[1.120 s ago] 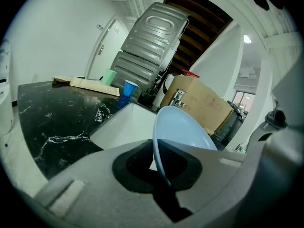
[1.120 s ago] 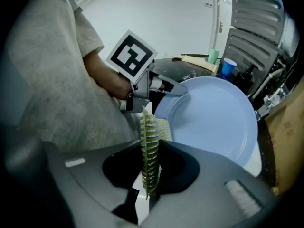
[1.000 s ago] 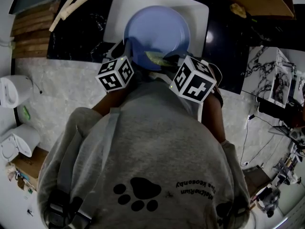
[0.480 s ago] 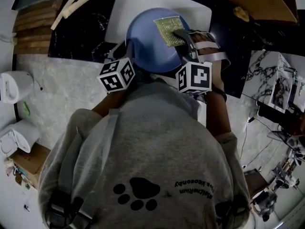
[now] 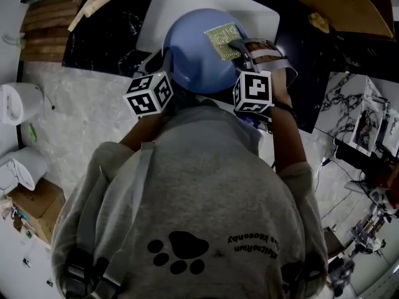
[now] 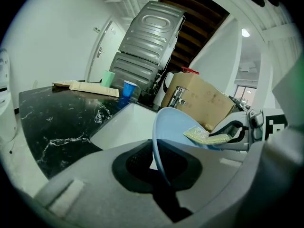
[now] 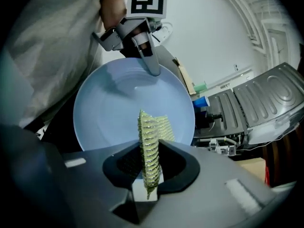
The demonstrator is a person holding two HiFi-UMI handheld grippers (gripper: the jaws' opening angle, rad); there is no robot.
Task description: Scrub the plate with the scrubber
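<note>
A pale blue plate (image 5: 196, 52) hangs tilted over the white sink (image 5: 168, 5). My left gripper (image 5: 163, 64) is shut on its near left rim; in the left gripper view the plate's edge (image 6: 159, 141) runs straight down between the jaws (image 6: 159, 164). My right gripper (image 5: 240, 48) is shut on a yellow-green scrubber (image 5: 221, 39), which lies against the plate's upper right face. The right gripper view shows the scrubber (image 7: 149, 146) standing edge-on in the jaws (image 7: 149, 175), with the plate (image 7: 114, 113) behind it and the left gripper (image 7: 152, 68) at its far rim.
A black marble counter (image 5: 100, 36) surrounds the sink. A wooden board (image 5: 336, 5) lies at the far right. Behind the sink stand a faucet (image 6: 176, 96), a blue cup (image 6: 128, 88), a green cup (image 6: 108, 77) and a cardboard box (image 6: 204, 99).
My right gripper has swung from the plate's near rim up across its face and rolled, carrying the scrubber to the upper right part. The left gripper and plate have stayed put.
</note>
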